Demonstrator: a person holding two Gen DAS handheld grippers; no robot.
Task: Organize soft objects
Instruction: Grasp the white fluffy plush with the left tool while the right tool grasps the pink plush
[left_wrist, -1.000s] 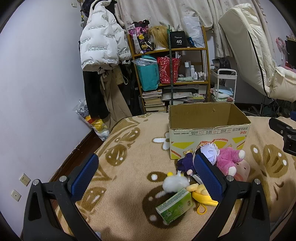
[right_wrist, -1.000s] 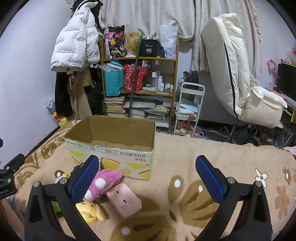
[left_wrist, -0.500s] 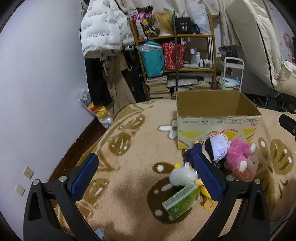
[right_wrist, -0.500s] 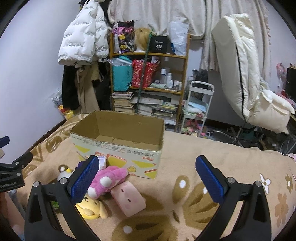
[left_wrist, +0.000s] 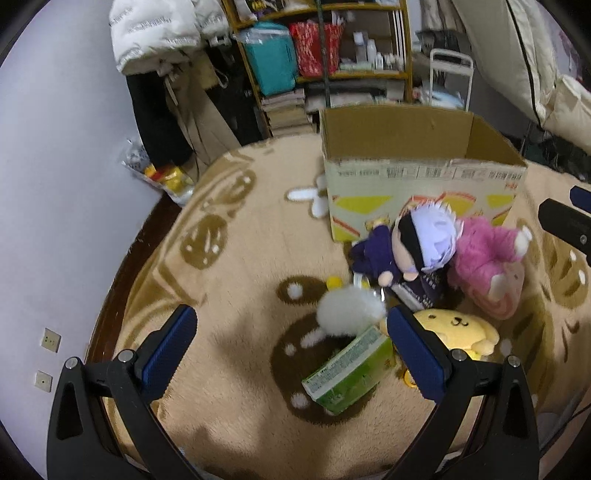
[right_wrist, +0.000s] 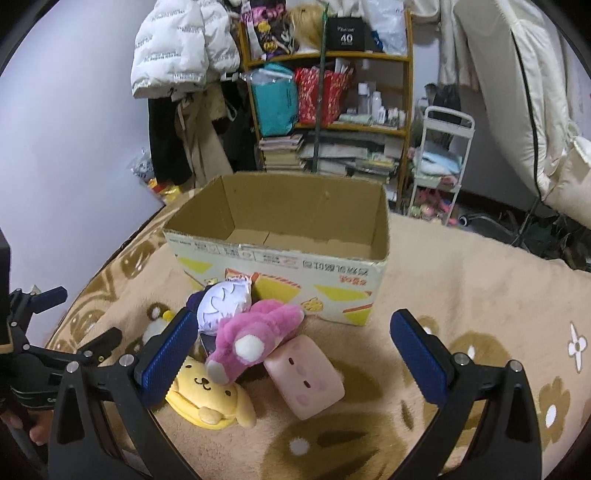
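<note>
**Plush toys piled by the box, both tongs spread and empty**

Plush toys lie in a heap on the tan blanket, right against the front wall of the cardboard box, which stands open and looks bare inside. From the left wrist view, my left tongs are spread wide with nothing between the blue pads. Straight ahead of them sits a white fluffy ball, touching a green packet that lies tilted under my right-hand pad. Beyond those are a doll with pale hair and dark clothes, a pink plush leaning on it, and a yellow dog plush just beside the packet. Something flat and dark lies under the doll; the blur keeps me from saying what it is. I would take the white ball first: come down with a pad on either side and squeeze through its middle, keeping clear of the packet, which I judge is not a soft thing.

From the right wrist view, my right tongs are likewise wide apart and hold nothing. The pink plush lies across the pile between doll and yellow dog, and a pink block cushion rests free just to its right, touching it. That cushion is my best pick here: nothing lies on it, so I can close across its short sides and lift straight up. The box is close behind, so the carry is short; I should clear the near rim before letting go.
</note>
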